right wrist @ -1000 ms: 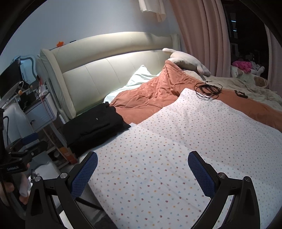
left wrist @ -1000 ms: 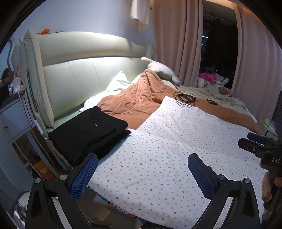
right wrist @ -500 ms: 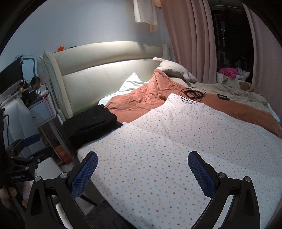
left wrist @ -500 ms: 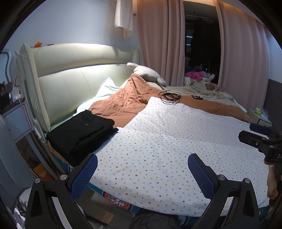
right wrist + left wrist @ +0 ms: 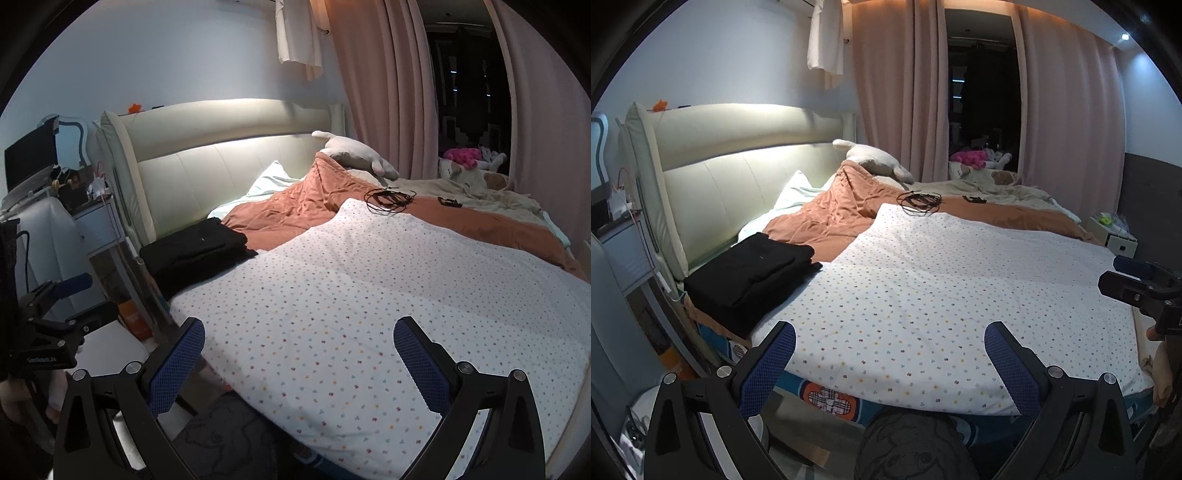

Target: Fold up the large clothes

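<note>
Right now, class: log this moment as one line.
left claw open | right claw open | black clothes folded | sheet flat

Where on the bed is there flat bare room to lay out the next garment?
The white dotted sheet is bare from its near edge back to the tangled black cable. Crowded: the folded black clothes at its headboard-side corner, the rumpled orange quilt behind. Both hand-held grippers, left and right, are open and empty.

A home bedroom: ahead of the claw lies a bed (image 5: 923, 295) with a padded headboard (image 5: 746, 155), rumpled orange duvet (image 5: 831, 218), plush toy (image 5: 875, 158), pink floor-length curtains (image 5: 897, 92) beyond, and a nightstand (image 5: 98, 225) far left.
</note>
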`<action>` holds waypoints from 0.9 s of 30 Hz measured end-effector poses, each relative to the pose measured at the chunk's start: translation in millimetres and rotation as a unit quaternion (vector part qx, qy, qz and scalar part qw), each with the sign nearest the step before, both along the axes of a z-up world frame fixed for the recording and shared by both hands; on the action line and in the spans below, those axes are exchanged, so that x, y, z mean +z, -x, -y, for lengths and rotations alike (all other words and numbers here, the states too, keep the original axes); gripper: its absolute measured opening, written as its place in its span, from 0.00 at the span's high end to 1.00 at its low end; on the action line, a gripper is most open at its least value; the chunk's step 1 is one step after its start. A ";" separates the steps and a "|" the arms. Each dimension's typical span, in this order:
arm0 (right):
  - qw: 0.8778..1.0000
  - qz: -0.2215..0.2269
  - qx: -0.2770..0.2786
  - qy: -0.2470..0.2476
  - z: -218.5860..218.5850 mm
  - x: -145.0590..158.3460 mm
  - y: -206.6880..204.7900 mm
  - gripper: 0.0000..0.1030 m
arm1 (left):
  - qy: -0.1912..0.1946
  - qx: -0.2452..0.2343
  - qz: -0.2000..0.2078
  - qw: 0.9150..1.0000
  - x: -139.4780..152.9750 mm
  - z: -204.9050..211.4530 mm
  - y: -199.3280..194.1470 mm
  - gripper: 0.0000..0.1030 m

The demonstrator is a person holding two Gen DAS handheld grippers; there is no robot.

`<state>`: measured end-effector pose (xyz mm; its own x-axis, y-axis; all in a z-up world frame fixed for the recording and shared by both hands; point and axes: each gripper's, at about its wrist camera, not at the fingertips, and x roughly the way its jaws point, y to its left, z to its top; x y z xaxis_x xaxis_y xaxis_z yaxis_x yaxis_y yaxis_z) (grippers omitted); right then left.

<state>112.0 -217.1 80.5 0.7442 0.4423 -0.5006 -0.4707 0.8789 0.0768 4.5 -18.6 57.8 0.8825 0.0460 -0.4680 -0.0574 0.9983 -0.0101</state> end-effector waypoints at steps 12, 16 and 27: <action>0.999 0.022 -0.037 -0.013 28.7 0.7 70.1 0.01 | -0.003 -0.006 0.039 0.999 2.9 -2.5 55.2 0.01; 0.999 0.020 -0.034 -0.019 29.2 -2.3 78.2 0.01 | 0.008 -0.004 0.054 0.999 6.8 -7.6 65.9 0.01; 0.999 0.027 -0.040 -0.024 32.2 0.0 85.1 0.01 | 0.017 -0.003 0.063 0.998 10.0 -9.0 73.4 0.01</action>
